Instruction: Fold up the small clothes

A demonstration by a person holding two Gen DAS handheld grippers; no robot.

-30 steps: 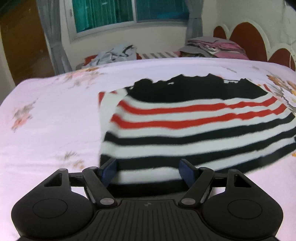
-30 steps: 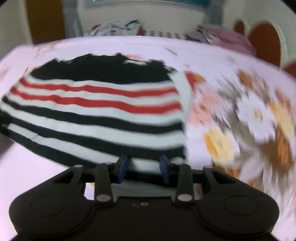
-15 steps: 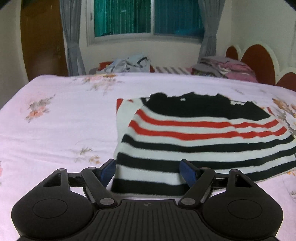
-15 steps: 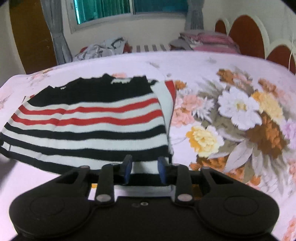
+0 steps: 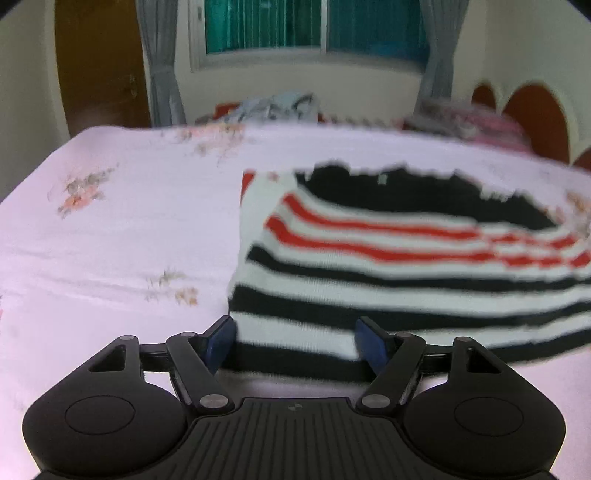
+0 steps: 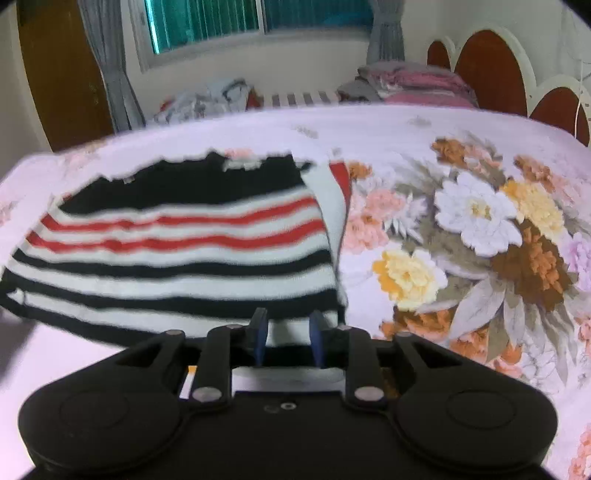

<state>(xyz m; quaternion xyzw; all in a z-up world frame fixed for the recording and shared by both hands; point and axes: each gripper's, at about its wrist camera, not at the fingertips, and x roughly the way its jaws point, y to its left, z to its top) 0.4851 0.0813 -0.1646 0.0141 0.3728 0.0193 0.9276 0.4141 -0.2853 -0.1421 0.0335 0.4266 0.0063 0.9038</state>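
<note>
Black, white and red striped knit sweater (image 5: 406, 280) lies on bed with pink floral sheet (image 5: 122, 236), near hem raised off the sheet. Left gripper (image 5: 295, 341) at hem's left corner, fingers (image 5: 219, 341) wide apart, hem between them, grip unclear. Right gripper (image 6: 286, 338) at right corner; fingers (image 6: 258, 332) have just been closing, narrow gap, hem between them, contact unclear. Clothes piles (image 6: 410, 81) beyond bed.

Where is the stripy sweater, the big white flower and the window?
stripy sweater (image 6: 177, 254), right wrist view, white stripe mid-body.
big white flower (image 6: 476, 214), right wrist view, its yellowish centre.
window (image 5: 314, 29), left wrist view, teal pane.
</note>
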